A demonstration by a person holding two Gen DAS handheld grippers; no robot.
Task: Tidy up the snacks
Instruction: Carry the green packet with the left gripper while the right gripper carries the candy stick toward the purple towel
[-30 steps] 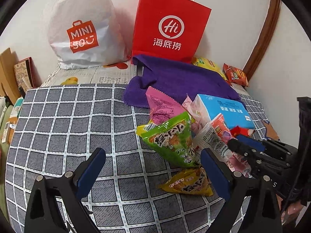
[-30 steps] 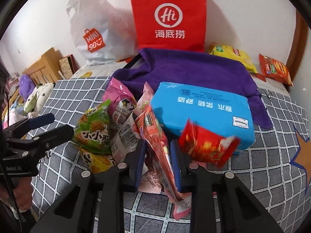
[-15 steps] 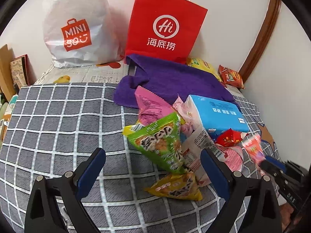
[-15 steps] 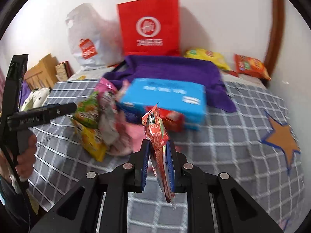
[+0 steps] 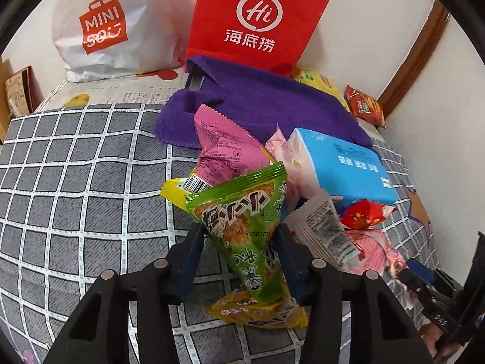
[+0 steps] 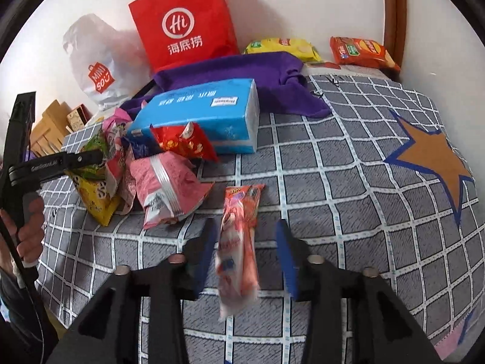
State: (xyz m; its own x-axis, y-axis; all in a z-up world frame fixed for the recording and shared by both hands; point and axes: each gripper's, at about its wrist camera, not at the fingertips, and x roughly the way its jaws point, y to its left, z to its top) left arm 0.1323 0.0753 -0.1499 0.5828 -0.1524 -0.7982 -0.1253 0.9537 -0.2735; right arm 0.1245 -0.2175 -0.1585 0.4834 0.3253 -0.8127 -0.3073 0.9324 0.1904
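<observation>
A green snack packet [image 5: 242, 212] stands upright in the pile, over a yellow packet [image 5: 257, 309]. My left gripper [image 5: 239, 248] is closing on it, and both blue pads touch its sides. A pink packet [image 5: 224, 148], a blue tissue pack [image 5: 342, 166] and a small red packet [image 5: 363, 215] sit behind it. In the right wrist view my right gripper [image 6: 247, 242] is opening. A long red-and-pink packet [image 6: 239, 242], blurred, is between its jaws on the bedspread, with a gap at the right pad. The pile [image 6: 169, 182] lies to its left.
A grey grid bedspread [image 6: 333, 182] with an orange star patch [image 6: 430, 160] covers the surface. At the back are a red paper bag [image 5: 257, 21], a white plastic bag [image 5: 112, 24], a purple towel [image 5: 266, 103], a yellow chip bag [image 6: 282, 47] and an orange one [image 6: 360, 50].
The left jaws went from wide open to closed around the green packet. The right gripper pulled the red-and-pink packet out of the pile to the right, and its jaws parted.
</observation>
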